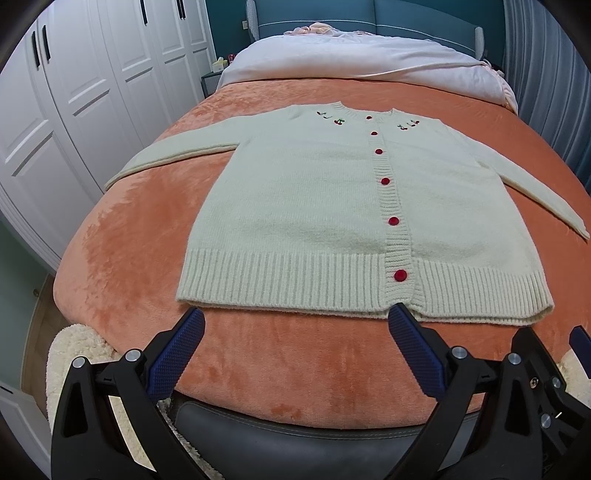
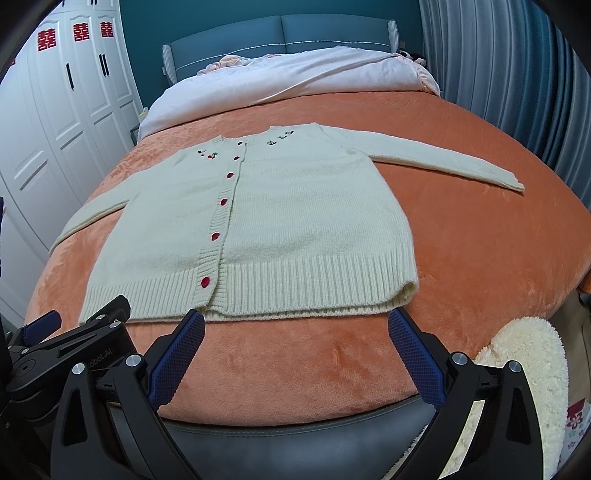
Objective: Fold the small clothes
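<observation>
1. One orange plush blanket (image 1: 288, 362) covers the bed from the near edge up to a white duvet (image 1: 369, 55) at the far end, below a blue headboard (image 1: 406, 18).
2. White wardrobe doors (image 1: 74, 92) stand along my left side of the bed.
3. Cream knitted cardigan (image 1: 314, 206) lies flat and face up on the blanket, buttoned, both sleeves spread outward, ribbed hem (image 1: 295, 291) nearest me.
4. My left gripper (image 1: 297, 332) hovers just short of the hem, its blue-padded fingers spread wide apart and holding nothing.
5. My right gripper (image 2: 297, 332) hovers beside it, likewise spread wide and empty, its fingertips near the hem's right half.
6. Six red buttons (image 1: 400, 275) run up the ribbed placket.
7. Small embroidered cherries (image 1: 338, 122) flank the neckline.
</observation>
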